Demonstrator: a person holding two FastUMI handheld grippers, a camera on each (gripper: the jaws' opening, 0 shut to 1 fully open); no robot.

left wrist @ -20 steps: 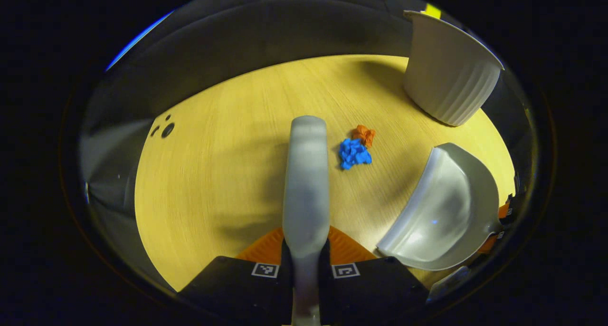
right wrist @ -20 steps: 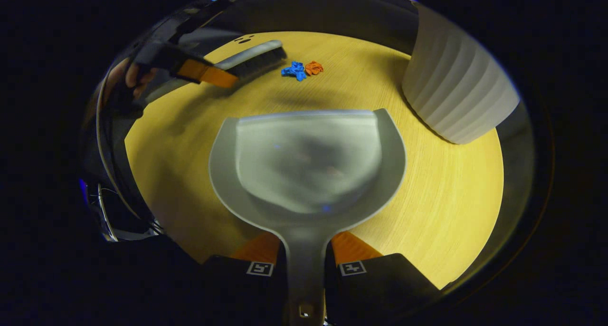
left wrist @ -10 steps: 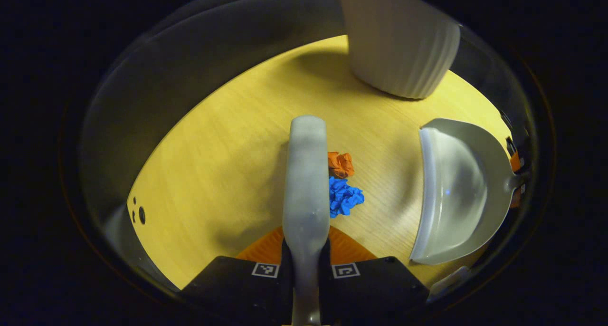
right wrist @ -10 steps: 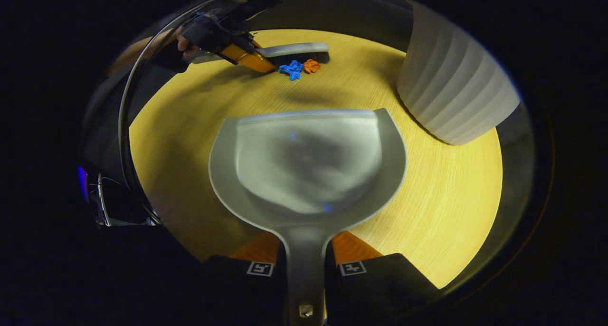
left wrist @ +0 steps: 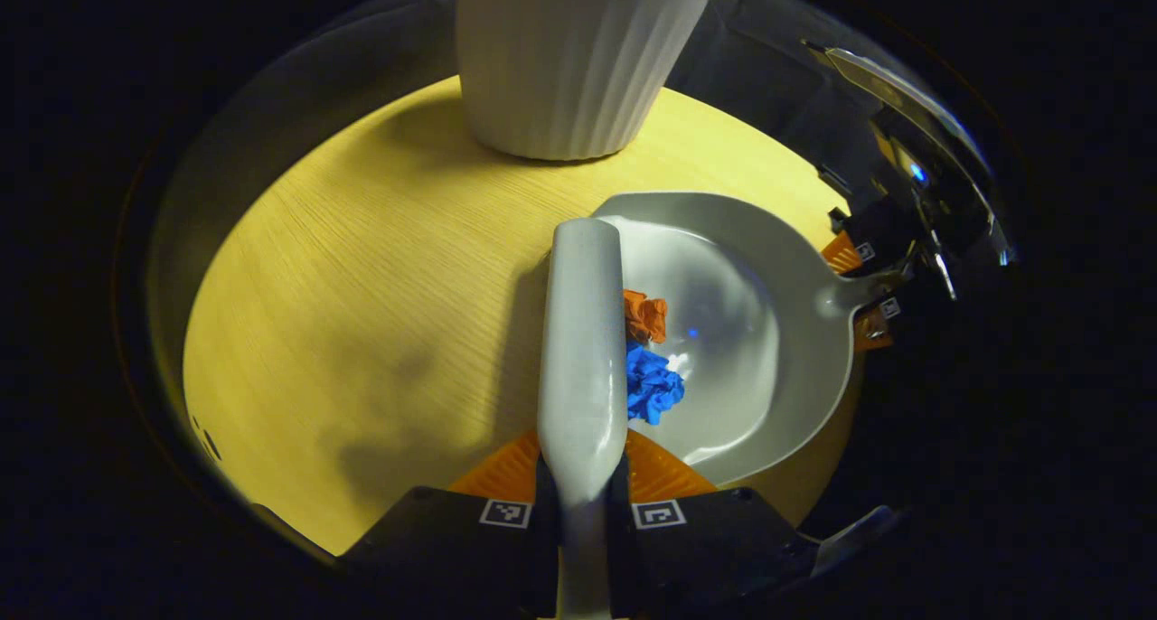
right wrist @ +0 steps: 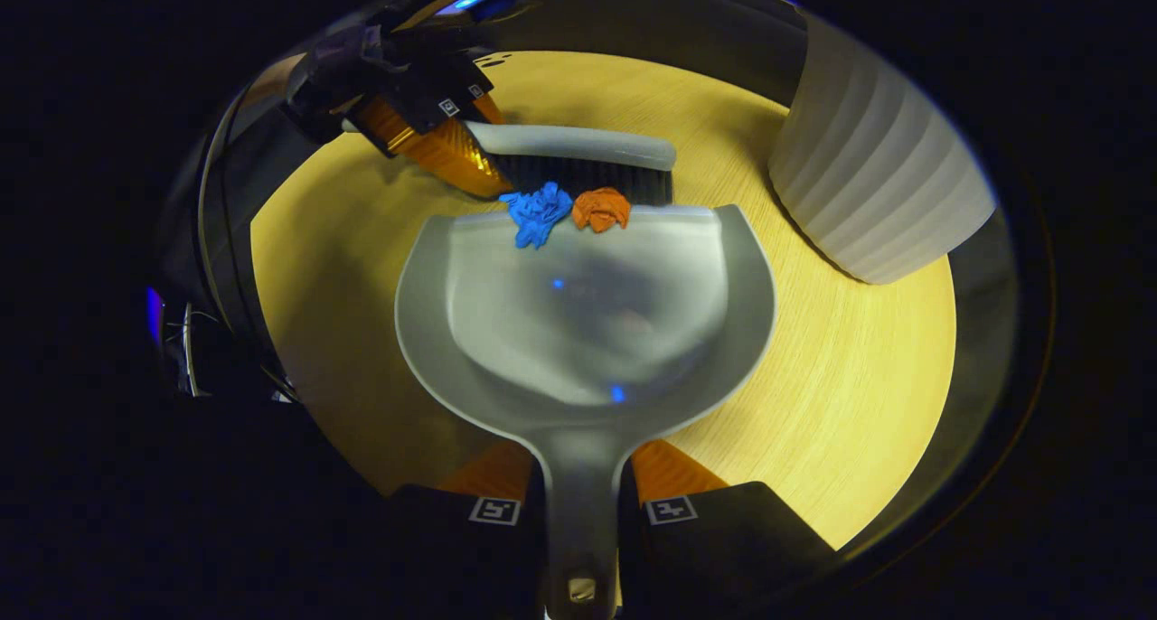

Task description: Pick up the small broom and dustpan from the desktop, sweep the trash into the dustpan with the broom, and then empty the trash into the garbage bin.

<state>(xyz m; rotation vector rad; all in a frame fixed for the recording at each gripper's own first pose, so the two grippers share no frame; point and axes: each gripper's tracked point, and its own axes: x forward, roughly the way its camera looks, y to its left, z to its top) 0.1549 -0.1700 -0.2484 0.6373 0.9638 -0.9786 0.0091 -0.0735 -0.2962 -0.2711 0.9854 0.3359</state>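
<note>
My left gripper [left wrist: 583,493] is shut on the grey broom [left wrist: 583,331], whose back runs straight ahead of me. My right gripper [right wrist: 578,502] is shut on the handle of the grey dustpan [right wrist: 587,331], which lies flat on the yellow desktop [right wrist: 859,376]. In the right gripper view the broom [right wrist: 578,150] stands along the pan's front lip, with its bristles behind a blue paper wad [right wrist: 536,213] and an orange wad [right wrist: 601,209] on that lip. The left gripper view has the blue wad [left wrist: 653,385] and orange wad [left wrist: 646,317] just inside the dustpan [left wrist: 759,331], against the broom's right side.
A white ribbed garbage bin [left wrist: 569,60] stands upright on the desktop beyond the dustpan; in the right gripper view the bin [right wrist: 877,186] is at the right, close to the pan's corner. A dark wall surrounds the round desktop [left wrist: 362,286].
The broom has swept both wads across the desktop onto the dustpan's front lip. The dustpan has stayed in place.
</note>
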